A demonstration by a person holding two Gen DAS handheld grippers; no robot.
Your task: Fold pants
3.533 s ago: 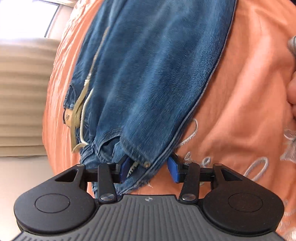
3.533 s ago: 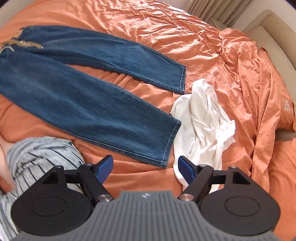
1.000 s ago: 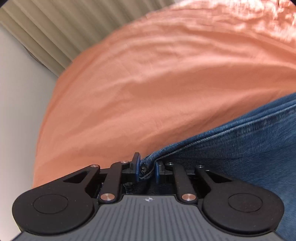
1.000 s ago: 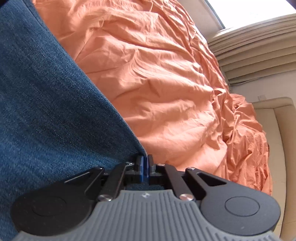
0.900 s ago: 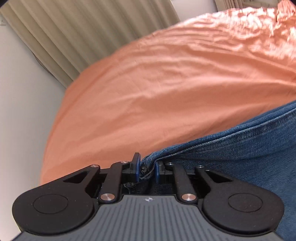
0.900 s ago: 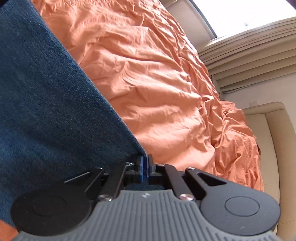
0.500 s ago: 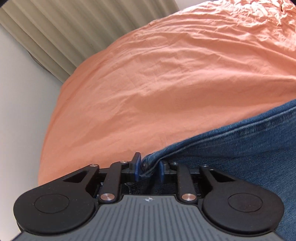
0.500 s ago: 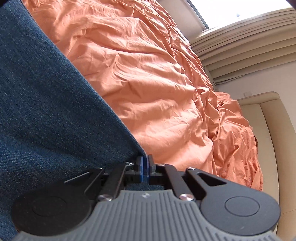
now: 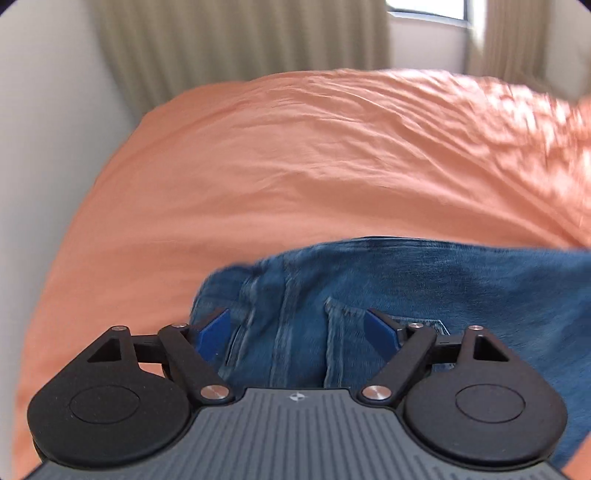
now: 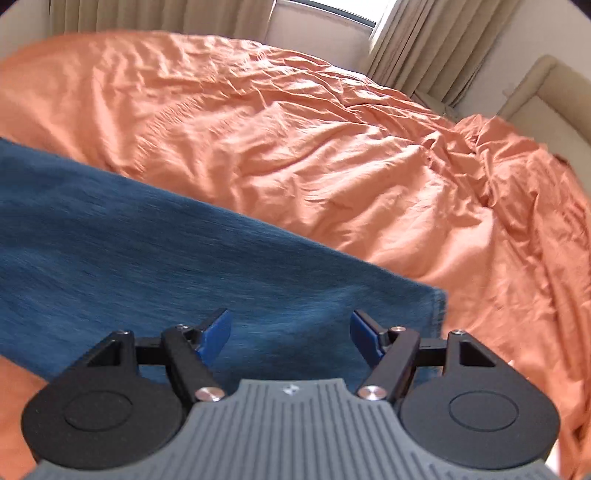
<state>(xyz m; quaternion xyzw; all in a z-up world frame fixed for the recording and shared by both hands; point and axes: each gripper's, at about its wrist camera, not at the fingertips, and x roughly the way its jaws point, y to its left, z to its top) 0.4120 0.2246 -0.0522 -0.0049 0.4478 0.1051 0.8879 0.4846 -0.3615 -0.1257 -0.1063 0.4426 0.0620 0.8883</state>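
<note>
Both grips on the jeans [image 9: 369, 288] have just been released: left gripper [image 9: 297, 330] and right gripper [image 10: 290, 330] stand wide apart, empty, denim laid flat on the orange bedspread [image 10: 295, 147] for the next fold.

A home bedroom: an orange-sheeted bed [image 10: 332, 155] fills the view, curtains [image 9: 240, 40] and window [image 10: 325, 7] at twelve o'clock.

No readable text, label, brand or number anywhere. Only a small round emblem, too small to make out, on the ribbed grey body of the left gripper [image 9: 297, 330] and of the right gripper [image 10: 290, 330].
</note>
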